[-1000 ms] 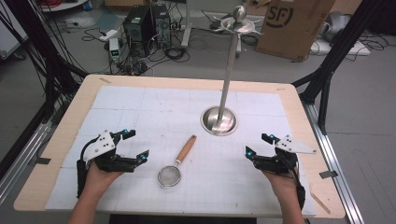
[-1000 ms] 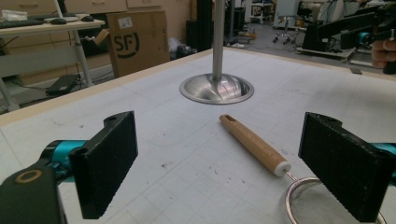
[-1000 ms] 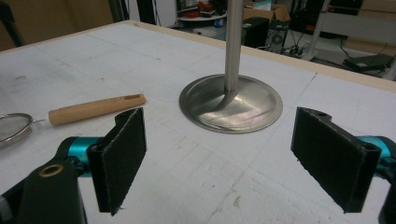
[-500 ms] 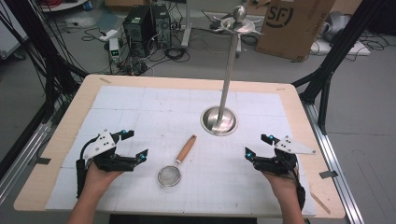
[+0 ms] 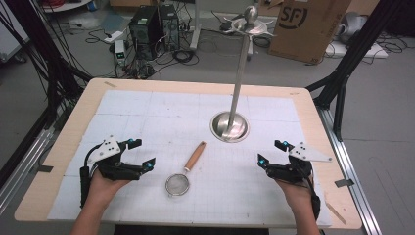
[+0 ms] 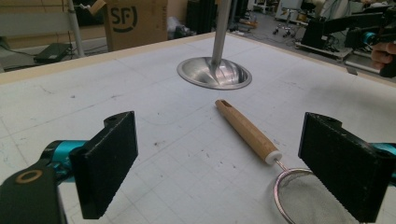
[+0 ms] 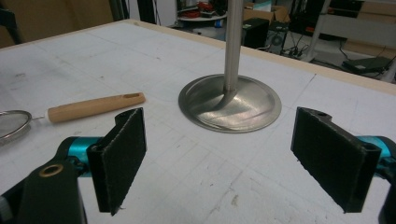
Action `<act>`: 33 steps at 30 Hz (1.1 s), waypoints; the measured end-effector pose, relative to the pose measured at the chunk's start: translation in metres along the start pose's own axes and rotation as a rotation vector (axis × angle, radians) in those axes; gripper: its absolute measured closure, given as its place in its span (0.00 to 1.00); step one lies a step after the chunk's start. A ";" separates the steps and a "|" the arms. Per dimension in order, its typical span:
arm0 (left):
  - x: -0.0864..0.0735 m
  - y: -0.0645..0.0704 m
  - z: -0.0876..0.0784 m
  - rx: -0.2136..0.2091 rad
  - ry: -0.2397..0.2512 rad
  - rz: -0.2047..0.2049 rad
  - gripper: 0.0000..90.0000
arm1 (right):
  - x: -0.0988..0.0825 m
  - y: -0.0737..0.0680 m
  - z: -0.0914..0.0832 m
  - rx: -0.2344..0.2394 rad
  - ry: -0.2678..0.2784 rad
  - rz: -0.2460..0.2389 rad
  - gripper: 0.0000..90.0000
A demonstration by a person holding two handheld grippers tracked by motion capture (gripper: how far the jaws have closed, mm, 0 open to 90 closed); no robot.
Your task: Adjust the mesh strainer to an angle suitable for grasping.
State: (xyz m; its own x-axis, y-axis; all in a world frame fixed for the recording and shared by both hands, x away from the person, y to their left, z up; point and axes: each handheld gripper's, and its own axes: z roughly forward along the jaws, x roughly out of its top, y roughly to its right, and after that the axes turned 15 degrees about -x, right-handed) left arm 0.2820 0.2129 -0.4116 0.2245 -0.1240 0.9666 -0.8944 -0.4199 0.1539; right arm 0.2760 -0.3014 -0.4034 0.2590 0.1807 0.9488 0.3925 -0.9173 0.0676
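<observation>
A small mesh strainer [image 5: 178,184] with a wooden handle [image 5: 195,155] lies on the white mat, bowl toward me. Behind it rises a tall metal stand [image 5: 240,73] on a round steel base [image 5: 230,126], with hooks at its top. My left gripper [image 5: 139,154] hovers open to the left of the strainer; in its own view the handle [image 6: 246,131] lies between the spread jaws and the mesh ring [image 6: 303,196] sits low right. My right gripper [image 5: 270,152] is open at the right of the mat, looking at the base [image 7: 229,101] and the handle [image 7: 95,107].
The white gridded mat [image 5: 147,117] covers a wooden table [image 5: 63,142]. Beyond the far edge are computer towers [image 5: 156,24], cables and a cardboard box [image 5: 308,27] on the floor. Black frame struts [image 5: 342,83] stand at both sides.
</observation>
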 end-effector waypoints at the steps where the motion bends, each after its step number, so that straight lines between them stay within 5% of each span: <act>1: 0.000 0.000 0.000 0.000 0.002 0.002 0.14 | 0.000 0.000 0.000 0.001 0.002 0.001 0.19; 8: 0.001 0.004 0.007 -0.009 -0.001 0.014 0.14 | 0.000 0.001 0.000 -0.007 -0.002 0.002 0.19; 23: 0.003 0.017 0.043 -0.087 -0.115 0.026 0.21 | -0.003 0.004 0.001 -0.015 -0.013 0.005 0.19; 33: 0.008 0.023 0.084 -0.099 -0.255 0.041 0.24 | -0.001 0.008 -0.002 -0.017 -0.001 0.028 0.19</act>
State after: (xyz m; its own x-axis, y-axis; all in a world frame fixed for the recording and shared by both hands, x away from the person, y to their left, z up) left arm 0.2958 0.1268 -0.4175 0.2667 -0.3665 0.8914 -0.9353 -0.3217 0.1475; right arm 0.2773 -0.3093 -0.4035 0.2706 0.1553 0.9501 0.3701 -0.9278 0.0462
